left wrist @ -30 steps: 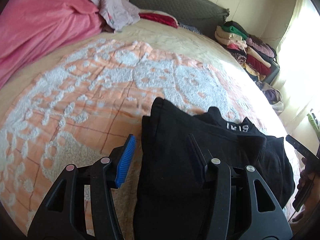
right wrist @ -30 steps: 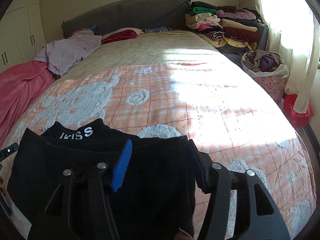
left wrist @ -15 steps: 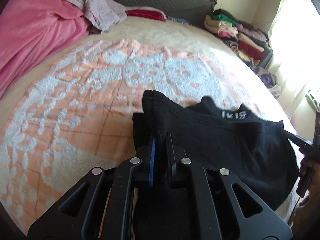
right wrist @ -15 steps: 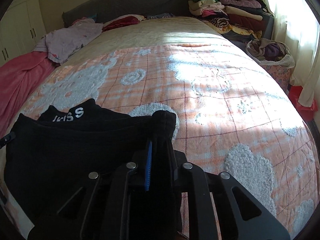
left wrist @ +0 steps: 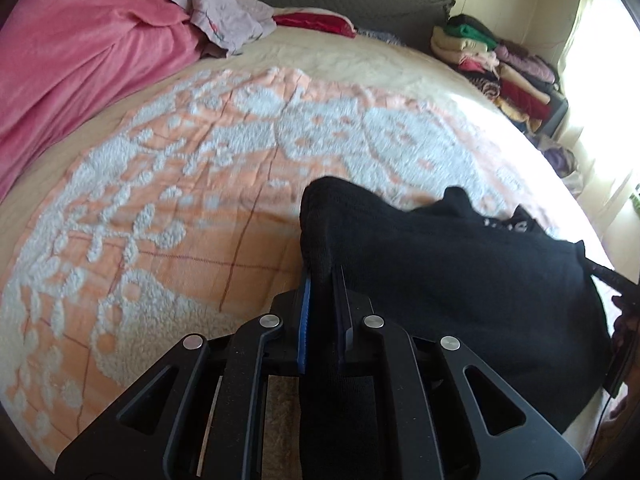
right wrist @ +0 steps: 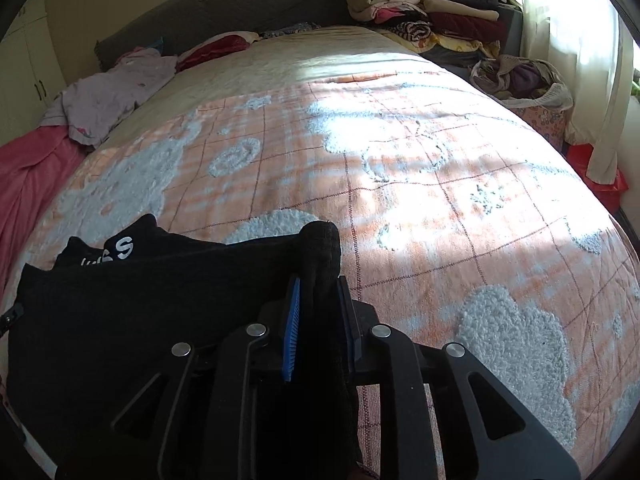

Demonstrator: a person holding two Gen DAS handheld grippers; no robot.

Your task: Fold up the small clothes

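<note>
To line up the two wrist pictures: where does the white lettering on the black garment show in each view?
Left wrist: the white lettering sits right of centre, on the black garment, small and blurred.
Right wrist: the lettering sits at the lower left, with a clear "S", on the garment's far edge.
Shared landmark: the stack of folded clothes beside the bed's head, at upper right in both.
</note>
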